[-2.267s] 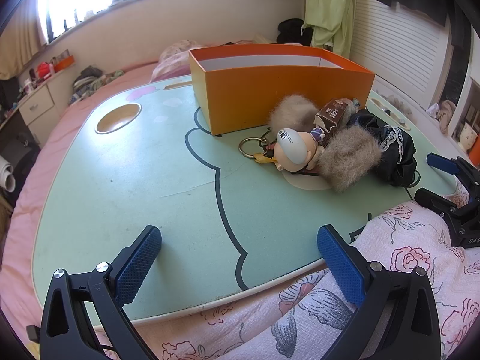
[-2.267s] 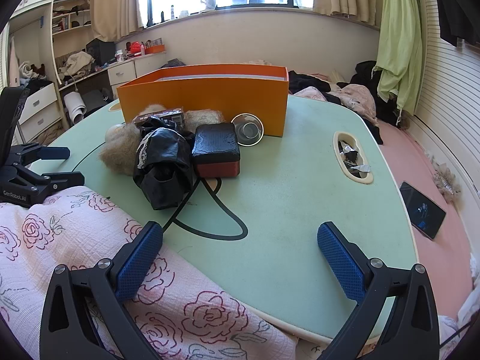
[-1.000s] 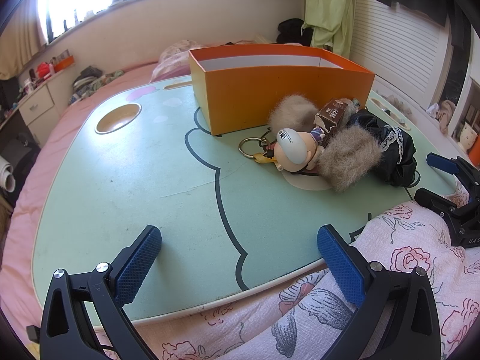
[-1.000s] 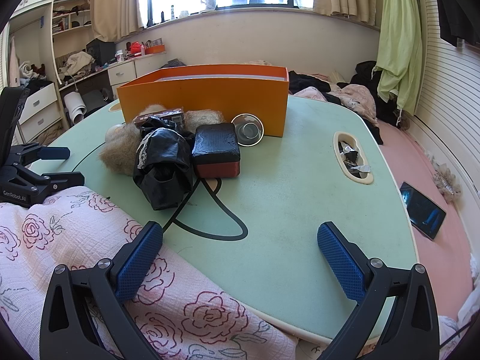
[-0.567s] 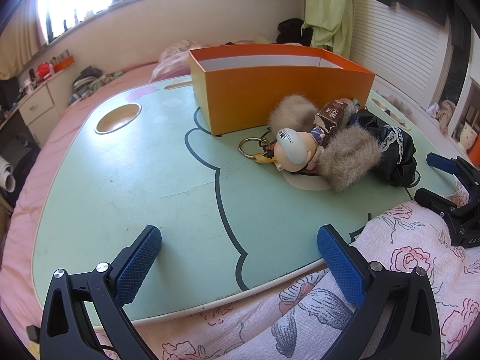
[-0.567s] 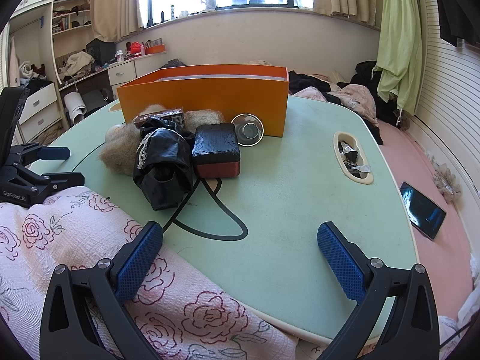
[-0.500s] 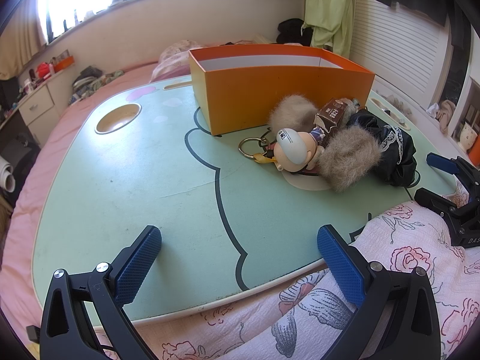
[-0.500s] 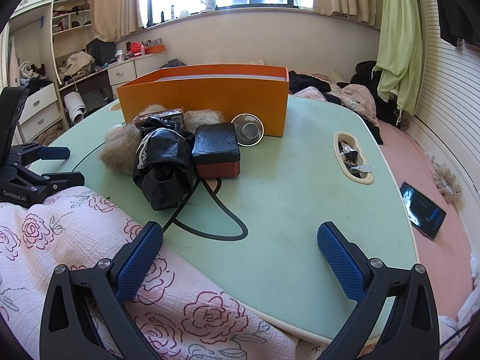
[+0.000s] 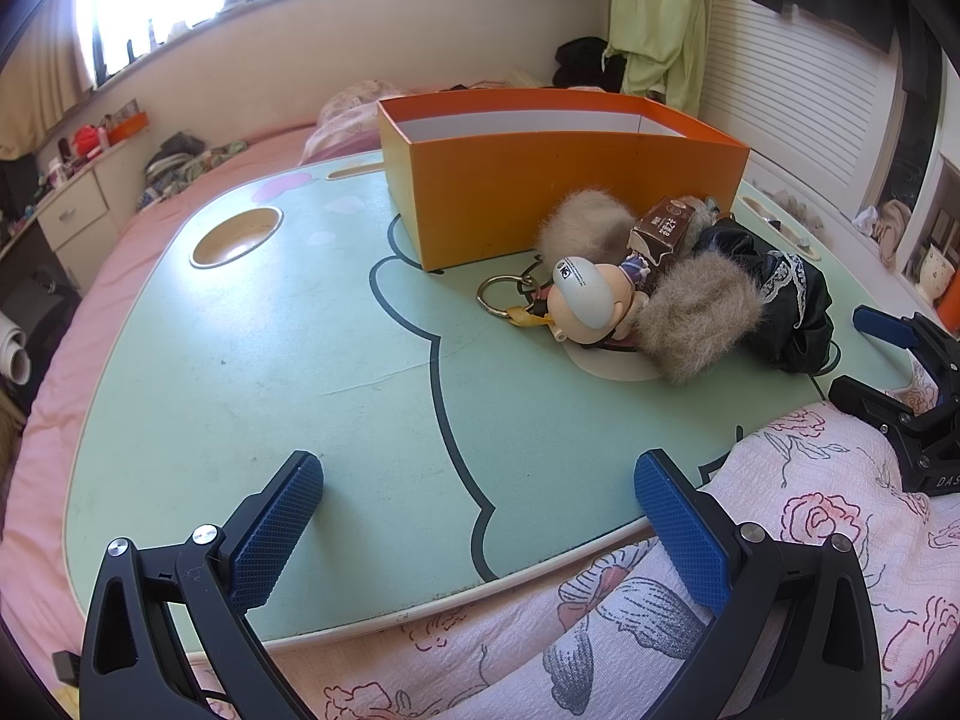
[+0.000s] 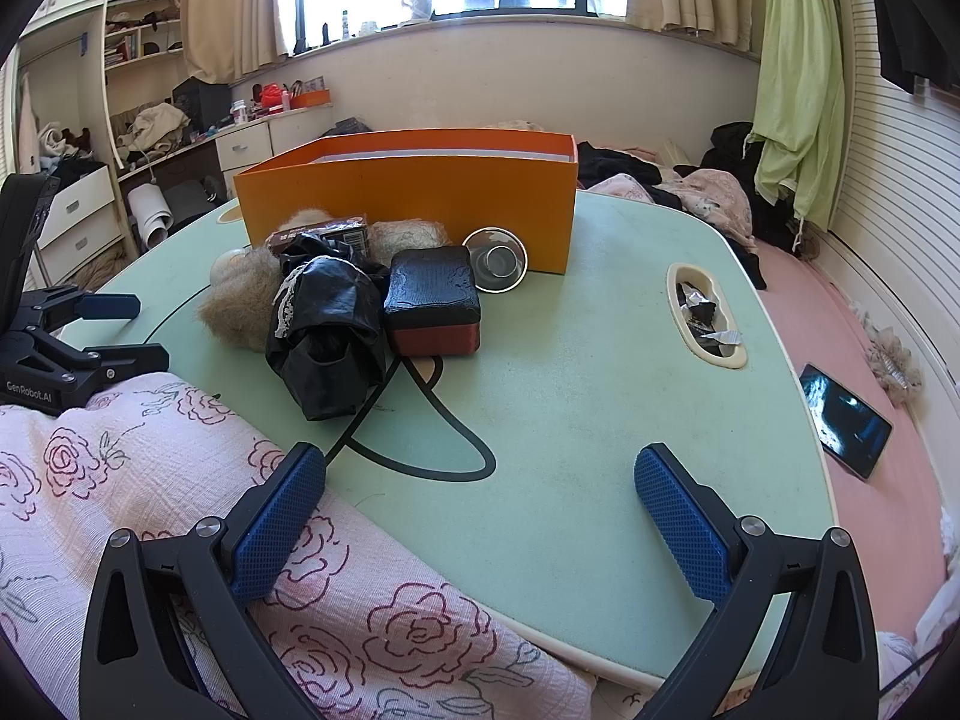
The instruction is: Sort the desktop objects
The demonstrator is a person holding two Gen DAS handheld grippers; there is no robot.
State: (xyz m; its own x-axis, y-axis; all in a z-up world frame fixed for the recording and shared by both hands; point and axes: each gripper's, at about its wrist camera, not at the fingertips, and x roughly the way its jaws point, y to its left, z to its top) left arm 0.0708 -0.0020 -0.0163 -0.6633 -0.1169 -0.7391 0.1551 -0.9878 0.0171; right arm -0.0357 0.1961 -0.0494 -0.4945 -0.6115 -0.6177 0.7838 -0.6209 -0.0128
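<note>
Clutter for sorting sits heaped against the orange box on the green table. From the left wrist view, the left gripper hangs at the near table edge, jaws wide apart and empty; the doll keychain and fur pompom lie well ahead and to the right of them, so I'd say reach forward, take one piece only, and lift it clear over the box wall. From the right wrist view, the right gripper is likewise spread and empty; the black pouch and black-and-red case lie ahead, left of centre.
</note>
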